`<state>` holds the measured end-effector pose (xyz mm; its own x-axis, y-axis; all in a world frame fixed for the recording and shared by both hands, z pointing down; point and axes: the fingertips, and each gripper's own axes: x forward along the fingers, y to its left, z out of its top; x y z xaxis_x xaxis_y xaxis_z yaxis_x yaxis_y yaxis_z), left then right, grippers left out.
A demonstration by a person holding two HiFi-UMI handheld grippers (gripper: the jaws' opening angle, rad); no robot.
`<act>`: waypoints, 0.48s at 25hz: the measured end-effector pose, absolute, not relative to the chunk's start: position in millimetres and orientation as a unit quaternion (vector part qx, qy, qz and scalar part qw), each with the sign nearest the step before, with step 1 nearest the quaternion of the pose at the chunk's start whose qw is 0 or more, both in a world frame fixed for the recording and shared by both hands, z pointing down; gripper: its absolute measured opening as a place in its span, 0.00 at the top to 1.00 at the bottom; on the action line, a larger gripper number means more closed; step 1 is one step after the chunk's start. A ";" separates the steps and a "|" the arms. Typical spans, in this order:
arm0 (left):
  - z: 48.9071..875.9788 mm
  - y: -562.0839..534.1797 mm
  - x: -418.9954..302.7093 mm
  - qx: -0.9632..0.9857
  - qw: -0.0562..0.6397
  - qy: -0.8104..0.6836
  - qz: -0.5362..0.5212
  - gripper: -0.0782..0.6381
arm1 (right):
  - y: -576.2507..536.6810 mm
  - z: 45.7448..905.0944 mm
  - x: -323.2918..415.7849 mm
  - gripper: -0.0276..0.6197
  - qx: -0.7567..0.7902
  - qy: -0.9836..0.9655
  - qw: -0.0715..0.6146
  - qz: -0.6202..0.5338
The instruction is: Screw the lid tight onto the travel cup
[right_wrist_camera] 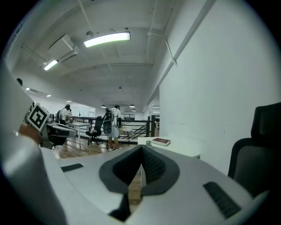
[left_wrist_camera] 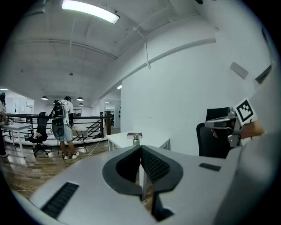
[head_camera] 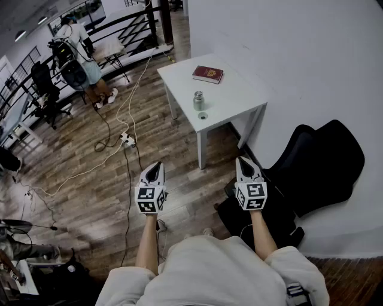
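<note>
Both forearms reach forward, left claw (head_camera: 154, 172) and right claw (head_camera: 246, 168) closed, empty.

A long lamp (left_wrist_camera: 90, 11) shines bright high above the jaws. Everything bends round, with black corners. Shadows are soft.

Pale sleeves (head_camera: 122, 285), white grippers (head_camera: 157, 165) (head_camera: 242, 161) (marker cubes (head_camera: 149, 199))

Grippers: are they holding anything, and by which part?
Nothing is held. Left gripper and right gripper are shut, empty; cup and lid sit on the table.
</note>
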<state>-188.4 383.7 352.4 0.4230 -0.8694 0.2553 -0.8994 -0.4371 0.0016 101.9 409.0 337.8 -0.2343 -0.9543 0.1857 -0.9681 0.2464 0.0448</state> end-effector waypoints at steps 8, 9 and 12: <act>351.2 378.9 -184.9 0.842 0.068 -0.524 0.106 0.88 | 403.5 338.3 101.7 0.96 0.611 -0.786 0.087 0.038; 352.4 379.0 -183.7 0.842 0.069 -0.524 0.107 0.88 | 403.6 339.5 102.3 0.96 0.611 -0.786 0.088 0.039; 353.3 379.3 -182.0 0.842 0.070 -0.523 0.108 0.88 | 403.6 340.0 101.7 0.96 0.610 -0.787 0.087 0.040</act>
